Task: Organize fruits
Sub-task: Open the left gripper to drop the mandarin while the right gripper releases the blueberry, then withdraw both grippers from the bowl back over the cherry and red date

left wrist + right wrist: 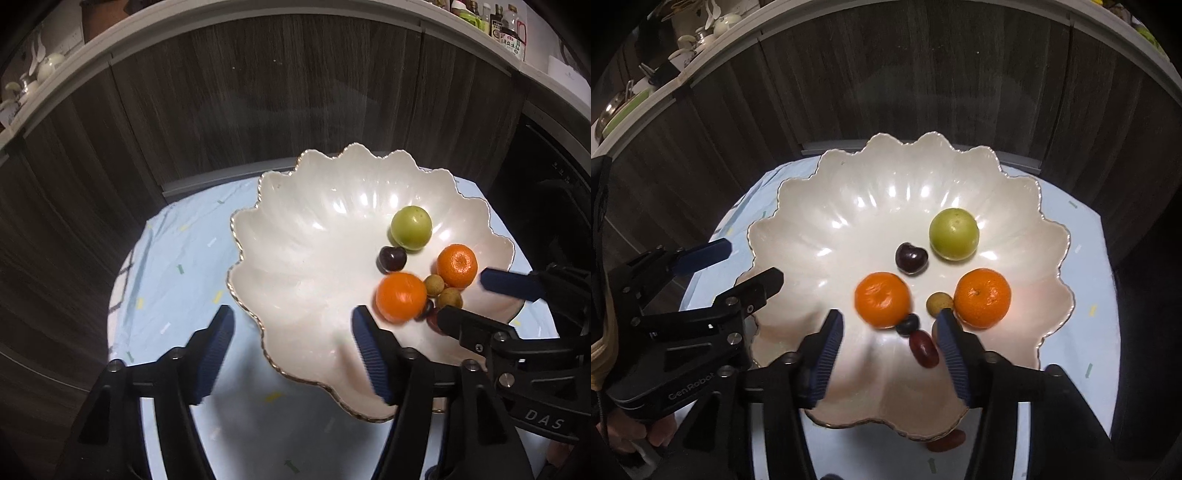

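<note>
Fruit sitting in scalloped bowl (798, 206), frame centre.
Left gripper (291, 343) and right gripper (888, 345) hovering, jaws parted, gripping nothing.

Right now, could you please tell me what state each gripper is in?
Left gripper: jaws open, holding nothing, astride the bowl rim.
Right gripper: jaws open, holding nothing, above the fruit.

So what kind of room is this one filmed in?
Most likely a home kitchen: sauce bottles on a counter above dark wood cabinet doors, and cookware at the far left.
</note>
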The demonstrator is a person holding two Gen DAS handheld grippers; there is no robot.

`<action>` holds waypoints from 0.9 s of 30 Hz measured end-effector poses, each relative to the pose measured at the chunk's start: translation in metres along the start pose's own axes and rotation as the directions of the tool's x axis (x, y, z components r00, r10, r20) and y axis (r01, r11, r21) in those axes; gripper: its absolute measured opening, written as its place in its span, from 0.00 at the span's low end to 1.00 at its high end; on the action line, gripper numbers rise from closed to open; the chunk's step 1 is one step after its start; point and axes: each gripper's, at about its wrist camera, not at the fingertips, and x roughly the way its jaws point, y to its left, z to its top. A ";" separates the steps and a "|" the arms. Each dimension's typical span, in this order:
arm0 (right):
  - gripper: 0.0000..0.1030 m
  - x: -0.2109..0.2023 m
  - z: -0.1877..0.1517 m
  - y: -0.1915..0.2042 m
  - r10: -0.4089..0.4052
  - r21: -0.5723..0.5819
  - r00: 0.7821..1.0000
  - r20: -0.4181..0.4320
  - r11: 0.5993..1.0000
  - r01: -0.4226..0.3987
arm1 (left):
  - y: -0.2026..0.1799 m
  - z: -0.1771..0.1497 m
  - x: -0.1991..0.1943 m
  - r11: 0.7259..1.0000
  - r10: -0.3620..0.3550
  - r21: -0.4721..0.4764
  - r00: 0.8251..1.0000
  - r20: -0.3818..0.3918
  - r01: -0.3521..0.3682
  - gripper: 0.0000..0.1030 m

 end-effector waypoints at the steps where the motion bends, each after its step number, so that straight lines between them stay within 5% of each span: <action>1: 0.64 -0.002 0.001 -0.001 -0.012 0.001 1.000 0.009 1.000 0.012 | 0.001 0.000 -0.002 1.000 0.012 -0.002 1.000 0.009 -0.012 0.73; 10: 0.69 -0.017 0.002 -0.007 -0.084 0.020 0.995 0.045 0.996 0.083 | 0.000 0.002 -0.017 0.999 0.045 -0.011 0.998 0.035 -0.045 0.87; 27: 0.69 -0.060 -0.015 -0.024 -0.135 0.069 0.986 0.095 0.989 0.129 | -0.025 -0.006 -0.063 0.999 0.051 0.010 0.996 0.072 -0.052 0.90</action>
